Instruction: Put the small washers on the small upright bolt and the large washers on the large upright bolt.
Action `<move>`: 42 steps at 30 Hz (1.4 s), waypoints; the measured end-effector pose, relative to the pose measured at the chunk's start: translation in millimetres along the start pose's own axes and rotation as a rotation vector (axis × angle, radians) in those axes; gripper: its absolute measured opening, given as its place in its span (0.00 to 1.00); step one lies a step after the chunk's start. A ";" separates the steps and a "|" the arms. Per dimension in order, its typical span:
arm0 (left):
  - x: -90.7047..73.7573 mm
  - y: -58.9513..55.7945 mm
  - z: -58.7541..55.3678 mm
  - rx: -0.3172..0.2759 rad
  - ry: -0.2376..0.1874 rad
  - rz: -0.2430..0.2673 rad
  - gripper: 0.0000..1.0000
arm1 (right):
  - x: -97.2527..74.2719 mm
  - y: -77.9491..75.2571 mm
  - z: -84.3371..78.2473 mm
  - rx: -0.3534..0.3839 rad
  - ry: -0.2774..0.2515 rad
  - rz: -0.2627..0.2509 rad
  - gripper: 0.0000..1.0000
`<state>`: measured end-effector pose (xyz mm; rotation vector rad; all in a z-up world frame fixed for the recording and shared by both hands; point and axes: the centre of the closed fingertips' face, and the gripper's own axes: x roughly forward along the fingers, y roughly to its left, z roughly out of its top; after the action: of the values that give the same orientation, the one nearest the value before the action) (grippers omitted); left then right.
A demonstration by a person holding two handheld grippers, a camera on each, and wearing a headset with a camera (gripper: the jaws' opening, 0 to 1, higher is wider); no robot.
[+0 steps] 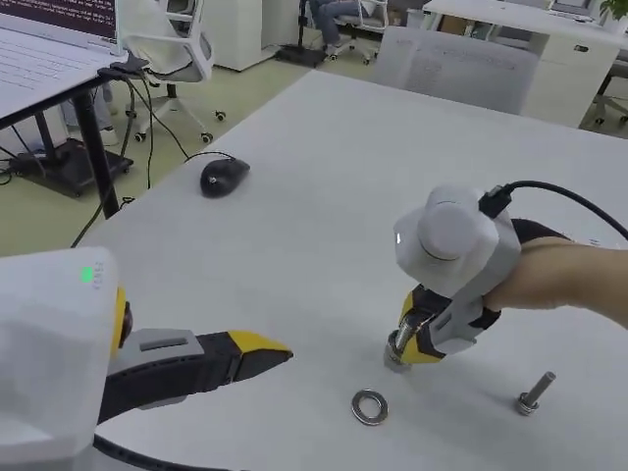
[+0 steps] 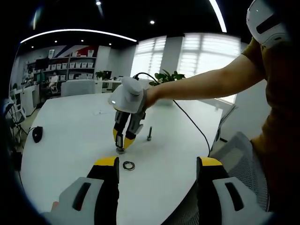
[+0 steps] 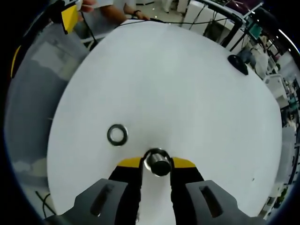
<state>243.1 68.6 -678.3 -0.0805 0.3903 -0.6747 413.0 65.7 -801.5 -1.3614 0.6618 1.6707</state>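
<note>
My right claw (image 1: 405, 343) points straight down at the surface (image 1: 324, 196), a jaw on each side of the thicker upright bolt (image 3: 158, 165). A washer (image 3: 146, 157) rings the bolt's top between the jaws. They sit close against it, but I cannot tell whether they pinch it or have let go. Coming straight down makes sense, since the hole must line up with the shank to drop. A loose washer (image 3: 117, 134) lies flat just beyond and left of this claw. It looks large, so I judge it belongs here too. The thin bolt (image 1: 536, 391) stands well off to this claw's other side. My left claw (image 2: 158, 164) hangs back with jaws wide apart and nothing in them, clear of the work.
</note>
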 end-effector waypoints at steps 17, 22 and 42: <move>-0.5 3.8 -2.1 -0.006 0.004 0.006 0.66 | 8.9 1.7 -1.6 -0.001 -0.024 0.010 0.24; -1.8 4.2 -0.8 -0.002 0.003 0.014 0.66 | 4.5 -0.8 -3.7 0.005 -0.028 -0.002 0.25; -6.4 -10.9 3.0 0.024 -0.011 0.014 0.66 | -23.6 19.8 -6.2 0.021 -0.034 -0.049 0.24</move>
<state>233.3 64.0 -671.3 -0.0590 0.3715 -0.6651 399.9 44.1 -782.8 -1.3212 0.6201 1.6395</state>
